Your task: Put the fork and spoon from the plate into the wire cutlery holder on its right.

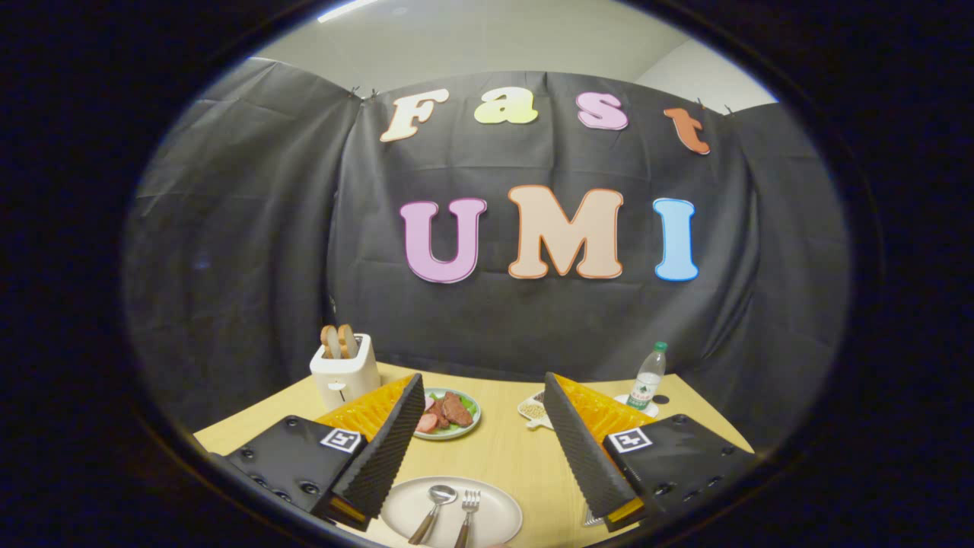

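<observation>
Spread wide and holding nothing, the gripper [483,426] hangs over the tabletop [510,453], its fingers either side of a white plate [494,521] where the spoon [434,510] and fork [467,514] lie side by side. Beyond sit a dish of meat [449,415], a toaster [345,373] and a water bottle [647,378]; a bit of the wire holder [592,520] peeks beside the right finger.

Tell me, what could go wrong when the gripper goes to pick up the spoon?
The spoon and fork lie close together on the plate, so the open gripper might catch both or knock one off. The wire holder is mostly hidden behind one finger, so the drop could miss it.
</observation>
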